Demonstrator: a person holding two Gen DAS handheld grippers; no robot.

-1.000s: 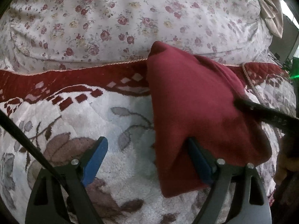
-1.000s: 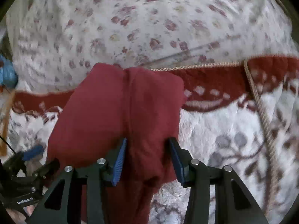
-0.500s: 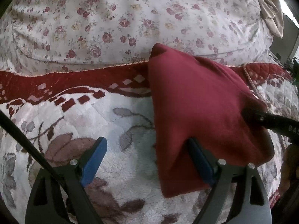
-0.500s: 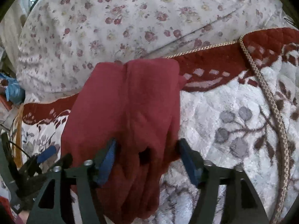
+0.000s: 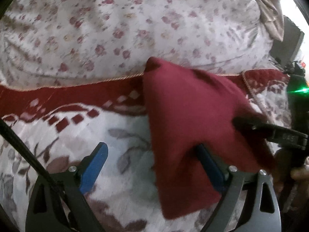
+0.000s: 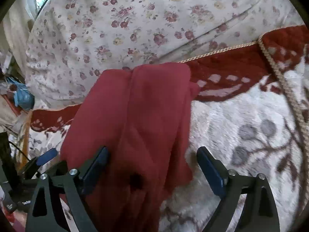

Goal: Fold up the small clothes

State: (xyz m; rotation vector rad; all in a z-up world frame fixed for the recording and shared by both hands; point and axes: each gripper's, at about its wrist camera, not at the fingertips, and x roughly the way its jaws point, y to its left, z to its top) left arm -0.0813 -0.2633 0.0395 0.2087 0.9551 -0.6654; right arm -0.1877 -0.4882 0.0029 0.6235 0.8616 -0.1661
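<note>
A plush white blanket (image 6: pixel 241 116) with a dark red border covered the bed, a floral quilt (image 5: pixel 115 23) behind it. On it lay the maroon garment (image 6: pixel 146 112), already doubled into a long strip (one seam down the middle), its near end bunched and needing a last fold. Both the left gripper (image 5: pixel 152 164) and right gripper (image 6: pixel 152 164) stood wide open, gripping nothing.

Soft, dim daylight; left view motion-blurred, fisheye edges warped and dark
</note>
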